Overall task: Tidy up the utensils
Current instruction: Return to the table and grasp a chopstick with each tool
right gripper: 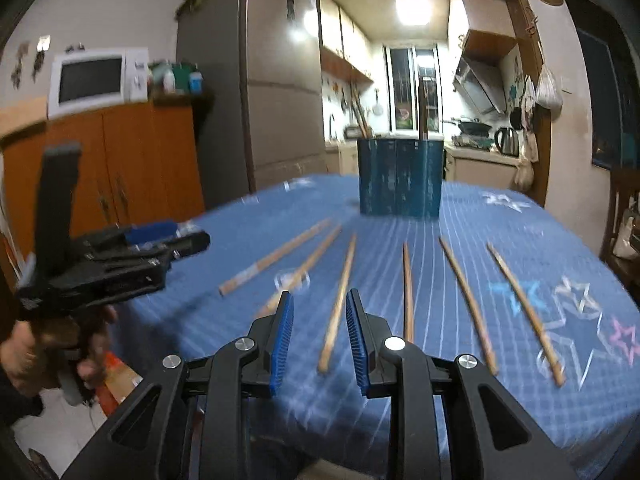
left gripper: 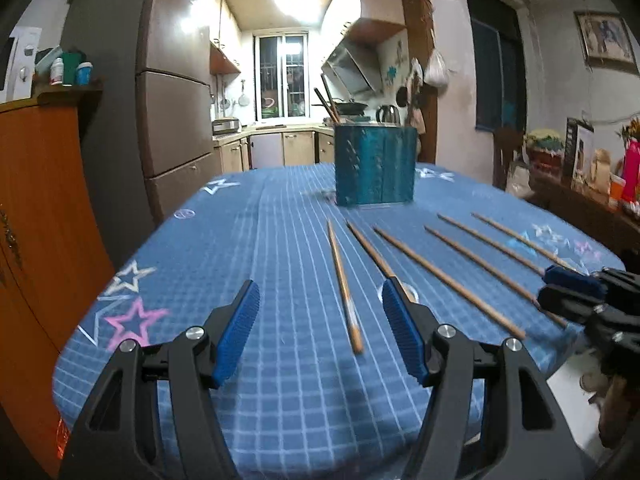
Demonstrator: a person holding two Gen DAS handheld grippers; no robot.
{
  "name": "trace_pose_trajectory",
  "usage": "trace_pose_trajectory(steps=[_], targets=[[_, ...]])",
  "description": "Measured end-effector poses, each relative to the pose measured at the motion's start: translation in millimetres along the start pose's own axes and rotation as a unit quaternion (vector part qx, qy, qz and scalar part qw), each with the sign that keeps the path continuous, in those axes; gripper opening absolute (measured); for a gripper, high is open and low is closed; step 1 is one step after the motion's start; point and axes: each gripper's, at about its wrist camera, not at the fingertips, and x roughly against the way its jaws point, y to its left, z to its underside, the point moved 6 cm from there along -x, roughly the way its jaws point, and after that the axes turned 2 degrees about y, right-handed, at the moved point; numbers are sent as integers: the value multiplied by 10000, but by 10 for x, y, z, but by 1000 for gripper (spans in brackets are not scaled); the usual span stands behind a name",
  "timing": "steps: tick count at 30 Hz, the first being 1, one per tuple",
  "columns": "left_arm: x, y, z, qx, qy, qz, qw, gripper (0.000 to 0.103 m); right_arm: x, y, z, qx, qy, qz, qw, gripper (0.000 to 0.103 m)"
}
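Chopsticks, six, are still lying loose on the tablecloth; a few are standing in the holder. We are holding left gripper and right gripper unclenched, empty.

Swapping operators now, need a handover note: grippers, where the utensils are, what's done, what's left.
Left gripper: open, empty, above the table's near edge.
Right gripper: open, narrower gap, empty.
Six chopsticks lie loose, fanned across the blue tablecloth.
Teal holder stands upright at the far side with a few sticks already in it.
Done: nothing in hand yet.
Left: pick up all six chopsticks and put them in the holder.
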Motion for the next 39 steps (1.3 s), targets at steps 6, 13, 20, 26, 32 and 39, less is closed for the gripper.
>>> trace_pose_trajectory(steps=[6,13,20,26,32,39], targets=[[-59,-16,293,-61,108,33,9999,59,-178,3,262,-83,198,111,9997,28],[-102,-160,391,-225,172,147,9995,47,-249,24,308,-24,170,172,9997,18],[-148,-201,467,-230,215,138,9994,32,-245,47,316,1,107,219,9997,14],[-177,-326,528,-324,209,180,9991,16,-247,37,320,-21,37,256,9997,13],[-214,-316,512,-220,188,197,9994,16,-259,45,321,64,29,237,9997,14],[-235,-328,513,-203,125,152,9996,16,-261,44,319,57,14,246,9997,14]])
